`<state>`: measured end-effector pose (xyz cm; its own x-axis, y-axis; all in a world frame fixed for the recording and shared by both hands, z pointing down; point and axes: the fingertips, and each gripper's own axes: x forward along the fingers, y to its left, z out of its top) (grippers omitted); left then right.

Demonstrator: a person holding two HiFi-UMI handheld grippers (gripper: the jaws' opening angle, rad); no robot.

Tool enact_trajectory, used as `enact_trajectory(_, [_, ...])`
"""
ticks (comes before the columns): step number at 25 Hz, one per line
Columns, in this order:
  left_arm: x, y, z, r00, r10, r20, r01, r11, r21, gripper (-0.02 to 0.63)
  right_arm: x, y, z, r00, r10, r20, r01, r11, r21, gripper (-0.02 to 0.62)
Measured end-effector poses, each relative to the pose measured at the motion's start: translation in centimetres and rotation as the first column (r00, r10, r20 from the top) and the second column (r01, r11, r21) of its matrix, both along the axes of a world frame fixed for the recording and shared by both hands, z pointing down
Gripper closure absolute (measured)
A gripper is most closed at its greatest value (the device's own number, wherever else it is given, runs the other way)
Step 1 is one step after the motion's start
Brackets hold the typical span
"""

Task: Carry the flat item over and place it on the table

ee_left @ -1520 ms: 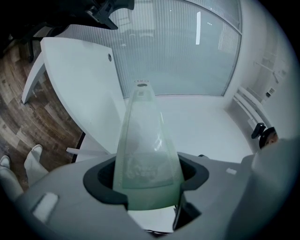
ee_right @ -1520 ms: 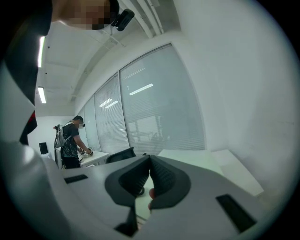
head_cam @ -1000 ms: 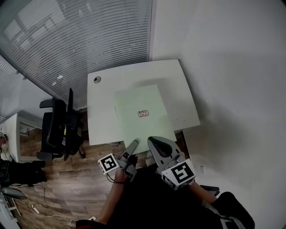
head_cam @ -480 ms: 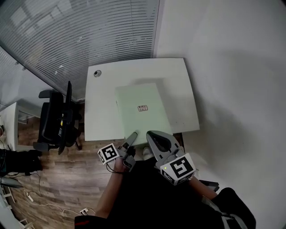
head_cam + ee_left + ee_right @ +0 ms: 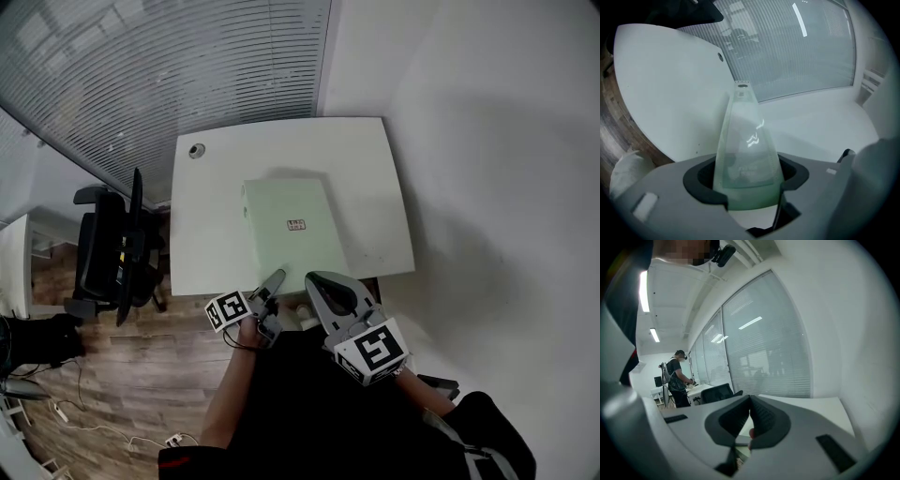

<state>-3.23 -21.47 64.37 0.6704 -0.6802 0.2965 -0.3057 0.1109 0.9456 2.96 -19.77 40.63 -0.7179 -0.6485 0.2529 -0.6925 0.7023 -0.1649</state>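
**Head view.** A white desk [image 5: 211, 234] stands against the wall, with a round cable hole [image 5: 195, 150] near its far left corner. The flat item [image 5: 291, 211] is a pale green rectangular sheet with a small red label [image 5: 296, 224] near its middle. It lies over the middle of the desk, and its near edge comes close to the desk's near edge. A soft shadow shows past its far edge, so I cannot tell whether it rests fully down. The left gripper [image 5: 277, 275] meets the sheet's near edge towards its left corner. The right gripper [image 5: 314, 279] points at the same edge, just beside it. A black office chair [image 5: 117, 248] stands off the desk's left edge.

**Left gripper view.** The sheet [image 5: 745, 136] looks translucent and glossy, catching the ceiling lights, and narrows away over the desk [image 5: 661, 84]. It fills the gap between the jaws of the left gripper [image 5: 747, 173], which are clamped on it.

**Right gripper view.** The right gripper [image 5: 750, 401] has its jaws drawn together to a thin slit. This view does not show whether they pinch the sheet. Beyond them are the desk [image 5: 811, 406], the chair [image 5: 717, 392] and a person [image 5: 677, 376] standing at another table.
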Motion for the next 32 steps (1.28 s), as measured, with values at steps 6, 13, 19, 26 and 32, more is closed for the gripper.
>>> enact_trajectory(6, [0.0,-0.8,1.0,1.000,0.011,0.025,-0.011,1.000,0.011,0.319,0.1,-0.5,0.4,1.000,0.003,-0.010,-0.003,1.000,-0.013,0.594])
enact_trajectory(13, [0.1,-1.4,2.4,0.994,0.042,0.104,-0.043,0.999,0.005,0.321,-0.2,-0.9,0.6,1.000,-0.014,-0.021,0.013,1.000,-0.019,0.594])
enact_trajectory(19, [-0.8,-1.6,3.8,0.995,0.016,0.096,-0.015,1.000,-0.009,0.319,-0.2,-1.4,1.1,0.999,-0.022,-0.024,0.021,0.999,-0.029,0.594])
enact_trajectory(26, [-1.5,-2.4,4.8,0.992,-0.011,0.126,0.014,1.000,-0.022,0.310,-0.3,-1.5,1.4,0.999,-0.033,-0.031,0.031,0.999,-0.037,0.594])
enact_trajectory(32, [-1.8,-2.8,5.8,0.980,-0.046,0.193,0.054,0.998,-0.038,0.282,0.2,-1.7,1.4,0.999,-0.031,-0.031,0.030,0.999,-0.039,0.594])
